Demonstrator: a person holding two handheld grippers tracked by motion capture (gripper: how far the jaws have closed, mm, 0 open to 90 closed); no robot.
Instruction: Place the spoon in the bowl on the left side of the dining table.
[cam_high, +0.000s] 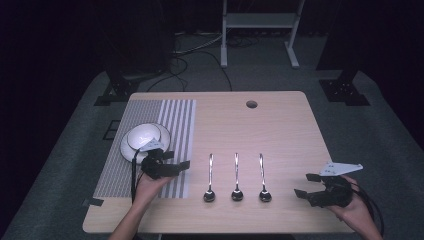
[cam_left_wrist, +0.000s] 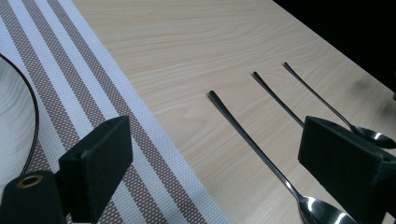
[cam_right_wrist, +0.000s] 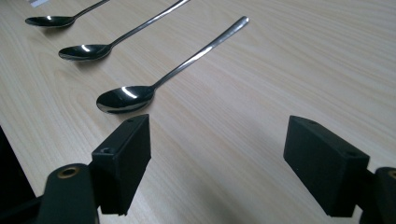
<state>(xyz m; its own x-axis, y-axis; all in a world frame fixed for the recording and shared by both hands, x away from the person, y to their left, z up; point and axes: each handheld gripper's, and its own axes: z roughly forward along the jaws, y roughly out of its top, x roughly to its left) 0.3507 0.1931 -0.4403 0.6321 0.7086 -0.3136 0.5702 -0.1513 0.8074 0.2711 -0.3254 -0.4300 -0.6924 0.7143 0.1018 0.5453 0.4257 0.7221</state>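
Note:
Three steel spoons lie side by side on the wooden table, bowls toward the person: the left spoon (cam_high: 210, 176), the middle spoon (cam_high: 236, 175) and the right spoon (cam_high: 262, 176). My left gripper (cam_high: 180, 159) hovers open over the right edge of the striped placemat (cam_high: 175, 117), pointing toward the spoons, with nothing held. In the left gripper view its jaws (cam_left_wrist: 219, 163) stand wide apart, and the left spoon (cam_left_wrist: 252, 144) lies on the table beyond them. My right gripper (cam_high: 306, 185) is open near the table's front right, facing the right spoon (cam_right_wrist: 177, 65), its jaws (cam_right_wrist: 224, 163) empty.
A white bowl on a plate (cam_high: 145, 140) sits on the placemat just behind the left gripper; its dark rim (cam_left_wrist: 32, 116) shows at the left of the left gripper view. A round cable hole (cam_high: 251, 104) marks the far table edge. Bare wood (cam_high: 280, 130) spreads behind the spoons.

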